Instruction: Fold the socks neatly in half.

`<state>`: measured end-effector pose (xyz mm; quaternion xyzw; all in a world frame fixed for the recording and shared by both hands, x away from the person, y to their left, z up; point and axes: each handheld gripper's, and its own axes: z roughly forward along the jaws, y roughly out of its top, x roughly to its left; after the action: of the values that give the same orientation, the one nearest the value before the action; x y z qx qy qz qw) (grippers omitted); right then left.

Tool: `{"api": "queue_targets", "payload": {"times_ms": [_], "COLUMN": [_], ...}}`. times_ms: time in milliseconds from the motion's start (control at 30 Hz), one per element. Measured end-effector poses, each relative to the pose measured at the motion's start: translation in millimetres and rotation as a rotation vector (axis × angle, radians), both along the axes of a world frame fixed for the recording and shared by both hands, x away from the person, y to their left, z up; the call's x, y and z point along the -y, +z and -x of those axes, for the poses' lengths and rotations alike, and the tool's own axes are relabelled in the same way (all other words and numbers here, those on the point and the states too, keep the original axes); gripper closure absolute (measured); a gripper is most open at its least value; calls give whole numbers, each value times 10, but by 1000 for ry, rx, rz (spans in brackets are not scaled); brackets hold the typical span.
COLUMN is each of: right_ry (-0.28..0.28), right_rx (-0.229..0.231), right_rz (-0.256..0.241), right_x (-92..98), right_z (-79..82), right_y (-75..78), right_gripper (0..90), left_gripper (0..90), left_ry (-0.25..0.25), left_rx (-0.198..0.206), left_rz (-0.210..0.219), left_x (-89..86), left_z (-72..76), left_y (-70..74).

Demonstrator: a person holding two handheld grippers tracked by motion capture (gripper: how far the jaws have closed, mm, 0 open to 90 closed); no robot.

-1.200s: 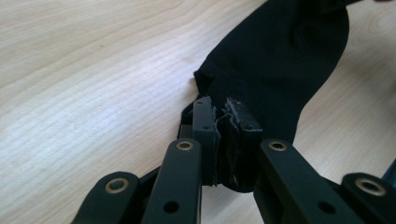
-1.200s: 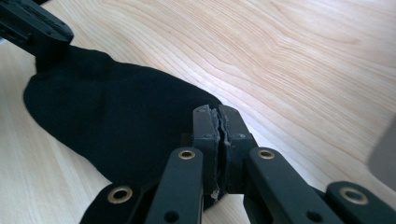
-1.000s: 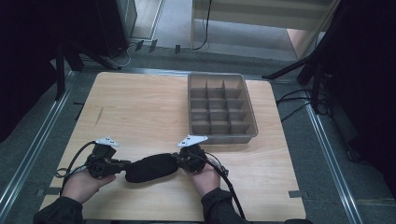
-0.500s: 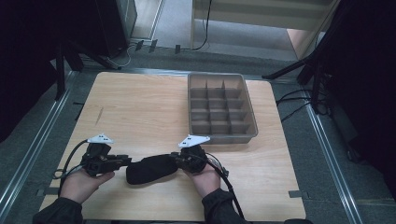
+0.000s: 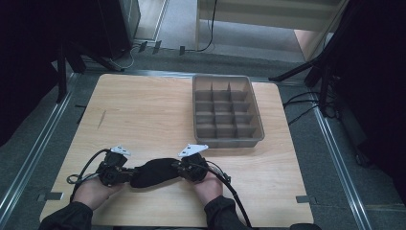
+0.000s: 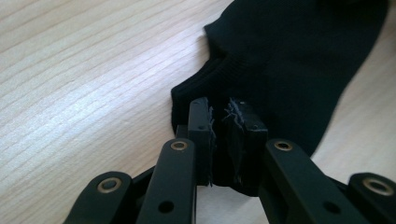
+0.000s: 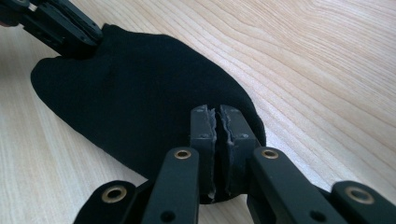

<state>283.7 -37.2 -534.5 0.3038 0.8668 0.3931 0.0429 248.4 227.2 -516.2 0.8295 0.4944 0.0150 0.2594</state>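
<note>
At the near left of the table [image 5: 143, 110], the left gripper [image 5: 125, 174] has its jaws pinched together on the edge of a black sock [image 5: 154, 172]; in the left gripper view the fabric [image 6: 299, 60] is caught between the pads at what looks like the ribbed cuff end. The sock lies flat on the wood between the two hands, close to the near edge, stretched from one tool to the other.

To the right of it, the right gripper [image 5: 184, 168] is likewise clamped on the opposite, rounded end of the sock [image 7: 135, 93], jaws closed with cloth between them.

Farther off and to the right stands a grey divided tray [image 5: 261, 125], well apart from the sock.

The risk from here is in the grip: each tool appears to hold only a thin bite of fabric near its edge, so a pull or lift could let one end slip free and the sock would sag or drop. If the hands move unevenly, the cloth could twist or bunch rather than fold or carry cleanly.
</note>
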Motion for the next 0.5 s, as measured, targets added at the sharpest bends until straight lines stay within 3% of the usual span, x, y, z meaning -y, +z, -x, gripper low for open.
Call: {"api": "queue_targets", "payload": {"times_ms": [400, 500], "right_ry": [0, 1], "right_rx": [16, 24], "right_rz": [-7, -4], "right_x": [-101, -139], "right_z": [9, 0], "right_y": [-79, -80], "right_gripper": [806, 798], "left_gripper": [794, 796], "left_ry": [40, 56], "left_rx": [55, 80], "left_rz": [-6, -27], "left_x": [-86, -90], "left_z": [-179, -229], "left_y": [-38, -39]}}
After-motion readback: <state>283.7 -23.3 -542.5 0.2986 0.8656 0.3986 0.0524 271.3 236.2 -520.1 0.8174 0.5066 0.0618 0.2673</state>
